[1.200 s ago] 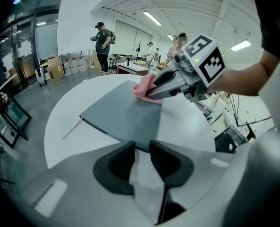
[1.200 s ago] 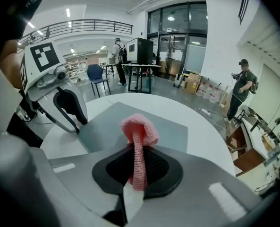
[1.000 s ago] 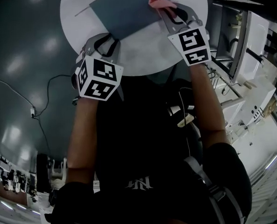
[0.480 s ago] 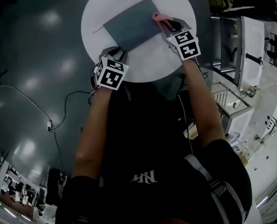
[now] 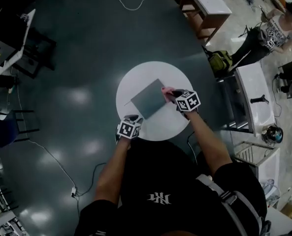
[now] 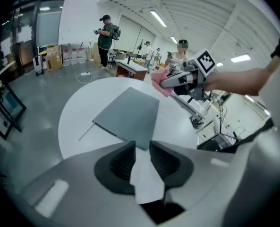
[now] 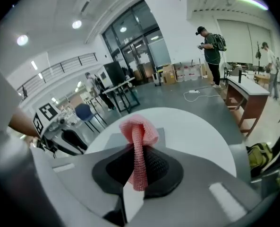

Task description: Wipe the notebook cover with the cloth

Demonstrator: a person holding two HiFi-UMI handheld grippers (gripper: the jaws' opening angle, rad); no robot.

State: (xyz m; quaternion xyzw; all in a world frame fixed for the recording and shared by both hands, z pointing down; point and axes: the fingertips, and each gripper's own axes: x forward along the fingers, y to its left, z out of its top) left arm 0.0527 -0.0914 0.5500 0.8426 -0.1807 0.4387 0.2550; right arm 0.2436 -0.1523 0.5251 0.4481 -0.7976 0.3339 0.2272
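One slate-grey rectangular notebook (image 5: 148, 98), closed and flat near the middle of the round white table (image 5: 165, 124), set askew to the viewer, with a thin line, perhaps a ribbon, trailing off one corner. Just beside its right edge in the head view, a pink waffle-knit cloth (image 5: 166, 91), pinched in the right gripper (image 5: 173, 95): jaws clamped on a narrow fold, a bunched tuft poking out past the tips. Looks lifted clear of the cover rather than pressed on it, going by the left gripper view, though contact is hard to rule out from above. At the notebook's near corner, the left gripper (image 5: 132, 118), claw spread a little, only bare tabletop showing in the gap, gripping nothing. Reads as the approach to a wiping stroke, or a pause between strokes; no telling how much of the cover is done. Calls next for lowering the tuft onto the grey cover, keeping the pinch firm, and dragging it across edge to edge. Probably worth bracing the near corner with the free claw too, since a light notebook may skid on so smooth a top. Further out, dark glossy floor (image 5: 62, 82), a white workbench (image 5: 254, 92) off to the right, and a person with a backpack (image 7: 210, 46) standing well beyond the table.
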